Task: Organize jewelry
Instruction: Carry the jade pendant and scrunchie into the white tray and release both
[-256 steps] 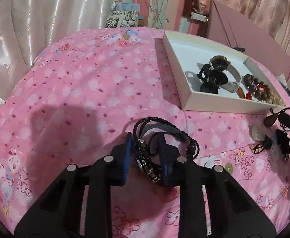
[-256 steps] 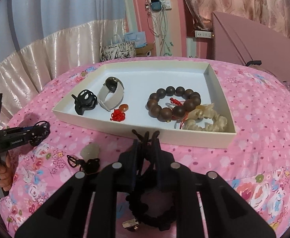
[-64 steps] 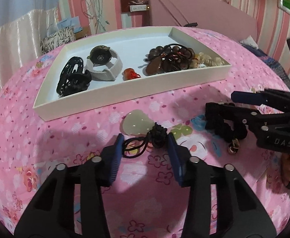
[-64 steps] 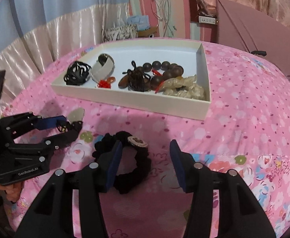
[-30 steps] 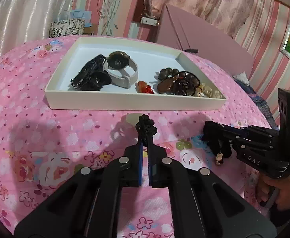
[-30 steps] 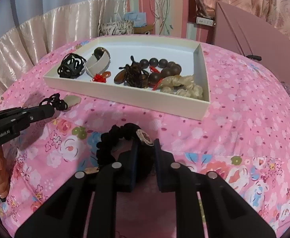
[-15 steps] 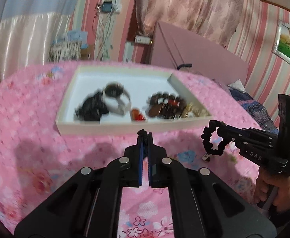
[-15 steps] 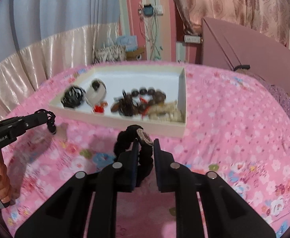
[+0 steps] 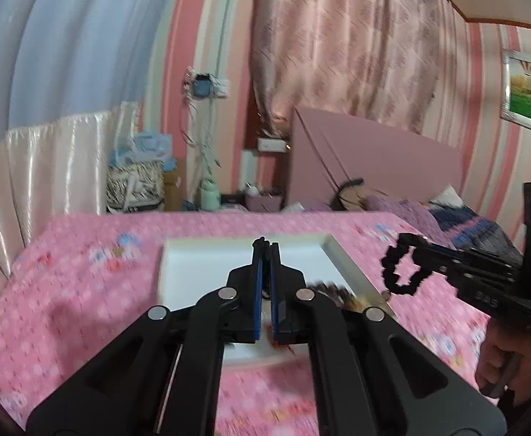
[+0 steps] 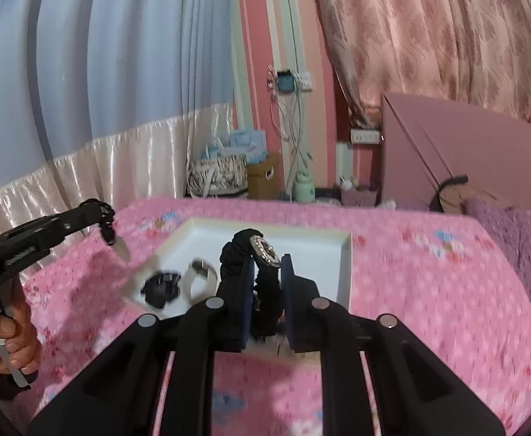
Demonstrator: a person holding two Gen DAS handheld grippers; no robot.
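Observation:
My left gripper point(image 9: 264, 250) is shut on the black cord of a pale stone pendant point(image 10: 122, 251), which hangs below its tips in the right wrist view, over the bed left of the white tray point(image 9: 178, 261). My right gripper point(image 10: 267, 265) is shut on a black scrunchie point(image 10: 234, 258) with a jewelled ornament; it also shows in the left wrist view point(image 9: 401, 272), held in the air right of the tray. In the tray point(image 10: 343, 265) lie a black bracelet point(image 10: 160, 287) and a pale watch point(image 10: 202, 276). Both views are motion-blurred.
The tray lies on a bed with a pink flowered cover point(image 9: 84, 290). A pink headboard point(image 9: 374, 167) stands at the far right. Curtains point(image 10: 102, 91) hang behind the bed, with bags and bottles on the floor beyond it.
Both grippers have risen and tilted up, lifting the pendant and the scrunchie higher off the bedcover and closer to the tray. Both stay shut.

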